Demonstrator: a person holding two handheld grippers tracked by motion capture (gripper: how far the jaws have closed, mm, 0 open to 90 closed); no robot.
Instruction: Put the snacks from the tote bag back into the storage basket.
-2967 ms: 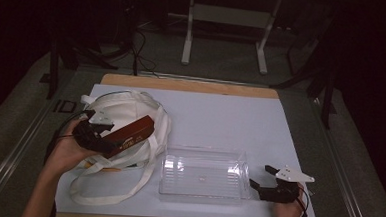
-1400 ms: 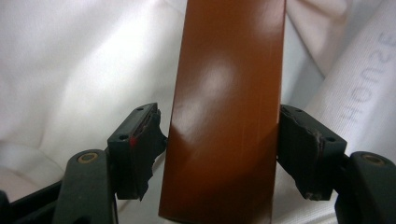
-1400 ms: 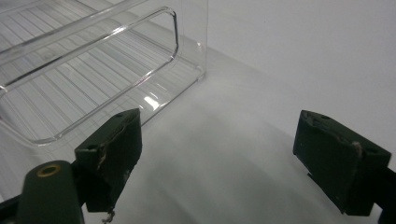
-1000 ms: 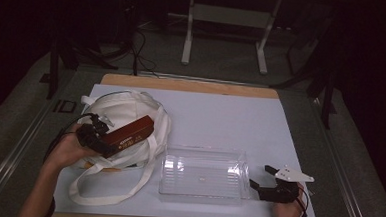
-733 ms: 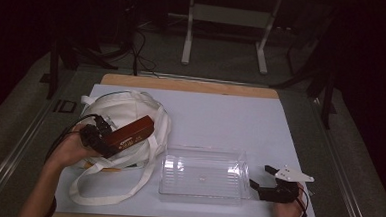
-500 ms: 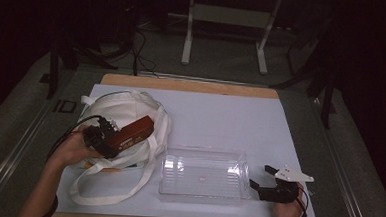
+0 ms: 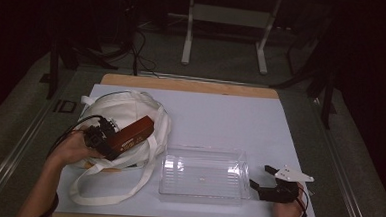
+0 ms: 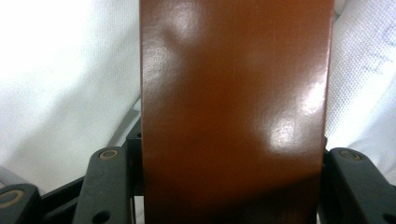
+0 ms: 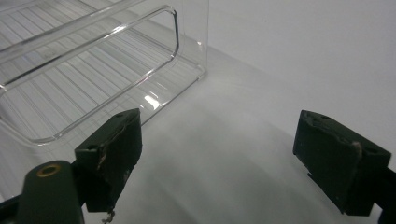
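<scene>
The left gripper (image 7: 110,141) has just been closing its jaws and is now clamping the brown box (image 7: 133,132), which is lying on the white bag (image 7: 126,110) at the table's left. So the grasp seems made, and lifting the box toward the clear tray (image 7: 202,175) looks next. The right gripper (image 7: 264,185) is resting released beside the tray's right end.

left gripper (image 7: 110,140), its jaws just closed on a brown box (image 7: 133,133), sits over a white cloth bag (image 7: 126,110) at the worktop's (image 7: 220,115) left. right gripper (image 7: 262,179), jaws apart, rests just beside a clear plastic tray (image 7: 202,179).
</scene>
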